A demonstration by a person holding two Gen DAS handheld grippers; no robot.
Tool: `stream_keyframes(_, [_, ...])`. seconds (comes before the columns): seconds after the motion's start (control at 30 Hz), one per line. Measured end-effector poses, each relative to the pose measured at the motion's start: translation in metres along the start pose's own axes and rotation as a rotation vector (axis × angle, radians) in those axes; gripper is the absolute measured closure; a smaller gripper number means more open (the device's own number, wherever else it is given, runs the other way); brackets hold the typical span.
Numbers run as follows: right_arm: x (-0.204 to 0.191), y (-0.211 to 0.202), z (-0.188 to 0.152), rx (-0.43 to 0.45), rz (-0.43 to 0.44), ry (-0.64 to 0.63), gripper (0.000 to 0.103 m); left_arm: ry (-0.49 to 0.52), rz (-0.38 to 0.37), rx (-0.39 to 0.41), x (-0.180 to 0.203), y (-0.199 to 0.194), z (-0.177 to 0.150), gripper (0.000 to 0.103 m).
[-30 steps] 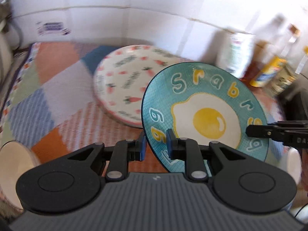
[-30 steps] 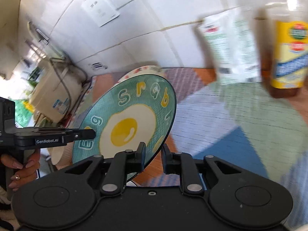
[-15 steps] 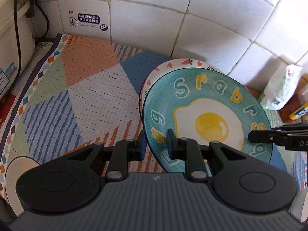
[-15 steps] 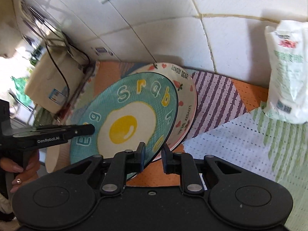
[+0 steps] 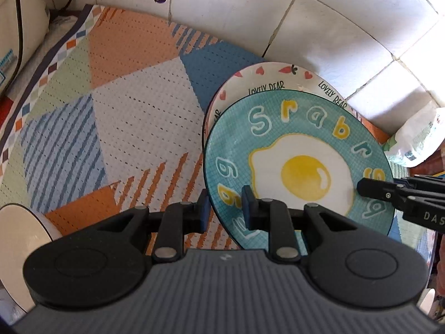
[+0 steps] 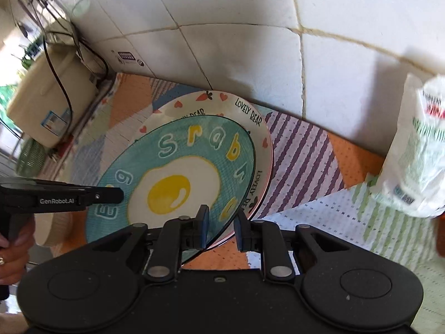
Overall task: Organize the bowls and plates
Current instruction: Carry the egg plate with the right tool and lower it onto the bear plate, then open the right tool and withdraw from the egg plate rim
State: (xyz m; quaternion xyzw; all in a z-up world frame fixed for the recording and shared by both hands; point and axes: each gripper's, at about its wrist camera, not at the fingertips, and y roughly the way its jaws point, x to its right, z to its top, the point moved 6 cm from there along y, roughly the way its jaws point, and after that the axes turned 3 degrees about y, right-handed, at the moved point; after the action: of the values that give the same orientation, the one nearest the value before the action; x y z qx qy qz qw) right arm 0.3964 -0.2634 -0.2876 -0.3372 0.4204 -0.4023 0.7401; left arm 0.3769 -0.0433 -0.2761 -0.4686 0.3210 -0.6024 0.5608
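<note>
Two plates fill the middle of both views: the white plate [image 5: 267, 83] lies flat on the patterned mat [image 5: 133, 117], and the blue egg plate [image 5: 300, 167] sits over it, tilted. Left gripper [image 5: 224, 211] and right gripper [image 6: 221, 226] each pinch its rim. Stacking is underway; next I would lower it flat, then release.

Both fisheye views are bright with daylight. In the left wrist view the tiled wall [image 5: 347, 27] blows out to white at the upper right, and grout lines bow strongly toward the edges. In the right wrist view the white bag [image 6: 417, 150] at the right edge is motion-blurred, while the egg plate [image 6: 178, 178] stays sharp with a small glare spot on its yolk.
</note>
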Motion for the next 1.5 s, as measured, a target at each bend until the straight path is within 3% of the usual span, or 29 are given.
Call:
stream_keyframes(0.17, [-0.016,0.004,0.005,-0.039,-0.171,-0.097,0.07,-0.044,0.006,-0.026,0.004,0.007,0.001,0.081])
stream_keyframes(0.5, [-0.024,0.02,0.007,-0.039,-0.353,-0.197,0.059,-0.097,-0.011,-0.048,0.004,0.009,0.002,0.082])
stream_keyframes(0.6, [-0.017,0.024,0.01,-0.004,-0.309,-0.136,0.059,-0.134,0.001,-0.044,0.001,0.007,0.006,0.083])
stream_keyframes(0.87, [-0.02,0.027,0.009,0.077,-0.354,-0.224,0.055,-0.126,-0.028,-0.026,0.002,0.004,-0.007,0.081])
stream_keyframes(1.13, [-0.028,0.014,0.007,0.117,-0.436,-0.213,0.053,-0.005,0.002,0.053,0.003,-0.035,-0.016,0.082])
stream_keyframes(1.5, [-0.06,-0.071,-0.017,0.253,-0.327,0.048,0.052,0.174,-0.018,0.112,0.001,-0.114,-0.025,0.082])
